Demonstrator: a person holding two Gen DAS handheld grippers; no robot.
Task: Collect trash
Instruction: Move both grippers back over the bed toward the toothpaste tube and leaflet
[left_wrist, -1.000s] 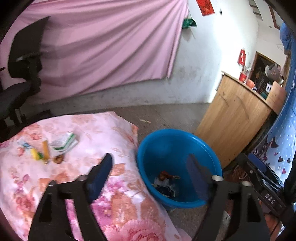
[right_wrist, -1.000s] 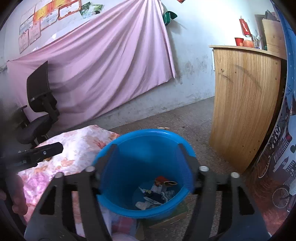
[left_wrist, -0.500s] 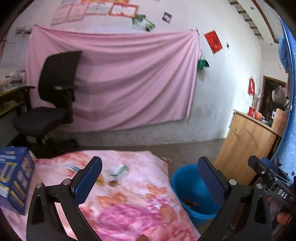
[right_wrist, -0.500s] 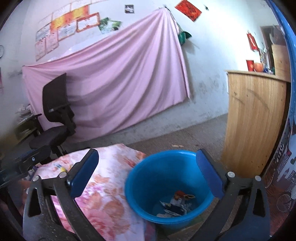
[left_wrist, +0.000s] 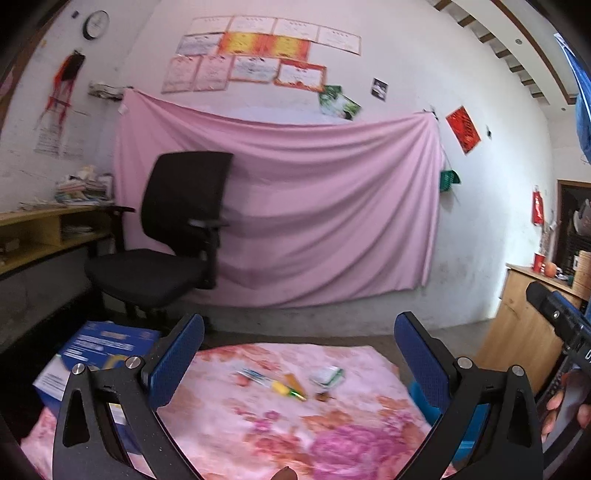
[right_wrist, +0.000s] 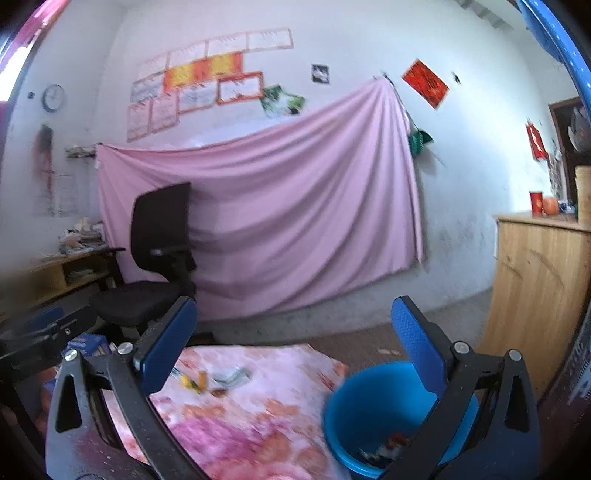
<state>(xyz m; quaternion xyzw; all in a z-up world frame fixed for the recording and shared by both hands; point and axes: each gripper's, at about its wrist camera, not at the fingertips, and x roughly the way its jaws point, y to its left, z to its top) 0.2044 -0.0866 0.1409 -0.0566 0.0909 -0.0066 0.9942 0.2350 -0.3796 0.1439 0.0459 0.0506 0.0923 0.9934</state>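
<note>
Sitting on the floor just right of the flowered cloth (right_wrist: 258, 417), blue basin (right_wrist: 354, 413), with a few bits of mixed trash (right_wrist: 384, 448) at its bottom, red and white among them, too blurred to name. Seen from the left wrist only as a blue sliver behind the right finger. Lying loose on the cloth, well apart from the basin: small trash pieces (left_wrist: 291, 386), namely a yellow and green wrapper, an orange stick, a crumpled white and green packet, a brown scrap. Left gripper (left_wrist: 297, 363) spread wide, holding nothing, raised above the cloth. Right gripper (right_wrist: 291, 341) likewise spread wide and empty, its right finger over the basin. Blue cardboard box (left_wrist: 96, 354) at the cloth's left edge, printing unreadable. Behind: black office chair (left_wrist: 173, 236), pink sheet (left_wrist: 314, 206) pinned across a white wall, certificates (left_wrist: 258, 55) above with illegible text, round clock (left_wrist: 96, 24), wooden cabinet (right_wrist: 543, 288) carrying a red cup (right_wrist: 535, 202).
</note>
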